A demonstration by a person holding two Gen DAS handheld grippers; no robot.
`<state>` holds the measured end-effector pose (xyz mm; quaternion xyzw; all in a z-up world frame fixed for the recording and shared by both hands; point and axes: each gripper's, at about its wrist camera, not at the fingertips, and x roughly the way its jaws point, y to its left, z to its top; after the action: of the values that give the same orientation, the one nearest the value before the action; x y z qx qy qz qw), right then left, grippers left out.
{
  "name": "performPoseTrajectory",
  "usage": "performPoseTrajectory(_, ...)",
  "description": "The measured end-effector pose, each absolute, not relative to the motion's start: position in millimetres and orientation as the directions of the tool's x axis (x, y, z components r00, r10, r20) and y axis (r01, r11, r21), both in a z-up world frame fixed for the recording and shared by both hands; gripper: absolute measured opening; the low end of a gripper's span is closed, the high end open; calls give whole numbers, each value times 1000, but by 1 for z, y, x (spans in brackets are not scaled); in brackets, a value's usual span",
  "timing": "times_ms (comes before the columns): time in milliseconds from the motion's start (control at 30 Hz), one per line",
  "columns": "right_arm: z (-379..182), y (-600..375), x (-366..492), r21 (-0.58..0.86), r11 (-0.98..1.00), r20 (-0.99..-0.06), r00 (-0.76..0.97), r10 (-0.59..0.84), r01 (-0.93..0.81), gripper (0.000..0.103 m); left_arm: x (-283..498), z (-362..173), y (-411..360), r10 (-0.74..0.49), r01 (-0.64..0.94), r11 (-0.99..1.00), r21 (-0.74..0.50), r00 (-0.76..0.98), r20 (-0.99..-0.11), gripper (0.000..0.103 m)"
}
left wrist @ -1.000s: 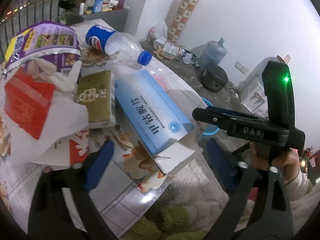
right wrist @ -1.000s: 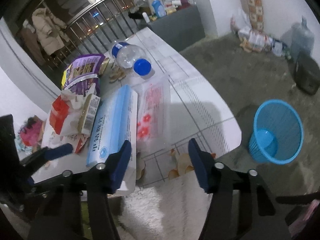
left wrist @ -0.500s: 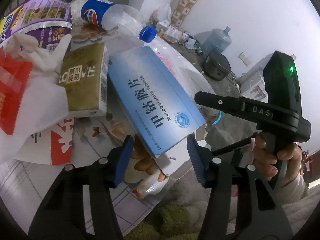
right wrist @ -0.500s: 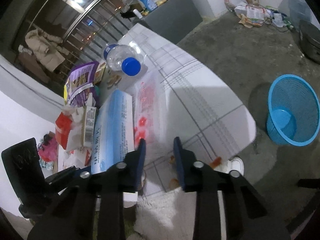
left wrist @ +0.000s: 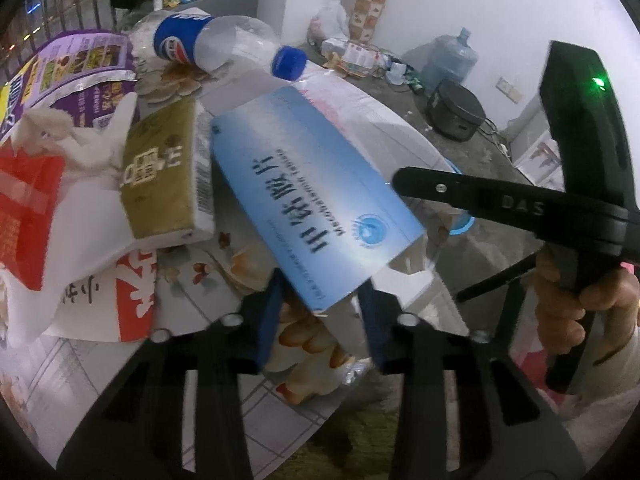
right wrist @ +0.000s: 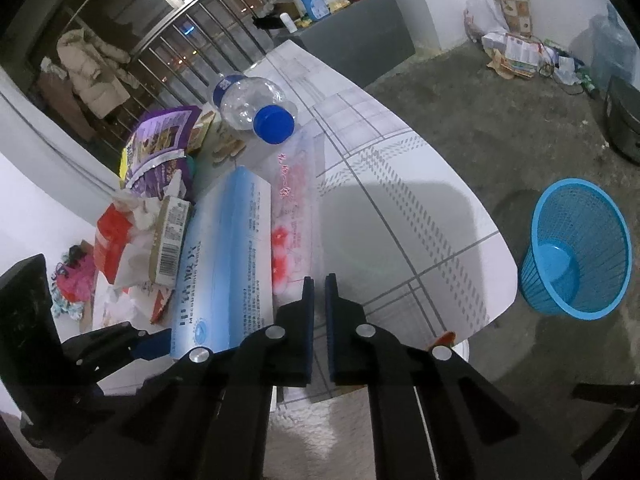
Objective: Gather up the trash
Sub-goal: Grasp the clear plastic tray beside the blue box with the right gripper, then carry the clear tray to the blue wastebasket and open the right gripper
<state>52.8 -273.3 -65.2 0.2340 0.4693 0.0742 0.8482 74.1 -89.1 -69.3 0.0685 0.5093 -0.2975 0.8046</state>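
Tablet box (right wrist: 224,264) lies along desk (right wrist: 400,216) near edge, w/ plastic sleeve (right wrist: 296,216) just right of it. Bottle (right wrist: 256,110) behind both, twd far edge. Small carton (right wrist: 170,236) & wrappers (right wrist: 120,232) at left edge. Basket (right wrist: 576,248) on floor, right of desk.

The box's (left wrist: 308,204) near end drops behind the left gripper (left wrist: 320,312), so contact with the pads cannot be told. The right gripper's arm hides part of the basket (left wrist: 464,224). The purple bag (left wrist: 60,76) is cut by the left edge. The box's small print (right wrist: 256,240) is unreadable.
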Motion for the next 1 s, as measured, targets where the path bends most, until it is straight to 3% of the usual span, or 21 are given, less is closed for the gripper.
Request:
performPoseTrajectory(300,-47,-283,34,449,888,-737,603,305,99,3,70,-62,-73,-429,520,824,-225,313,-847,21)
performPoseTrajectory(633,-16,-312,-5,414,898,-691,694,203,149,2,50,-34,-72,-479,550,803,-228,369,-797,16)
performPoseTrajectory(1000,-15,-388,-37,429,843,-655,754,43,325,2,75,1,-162,-584,679,686,-261,301,-754,13)
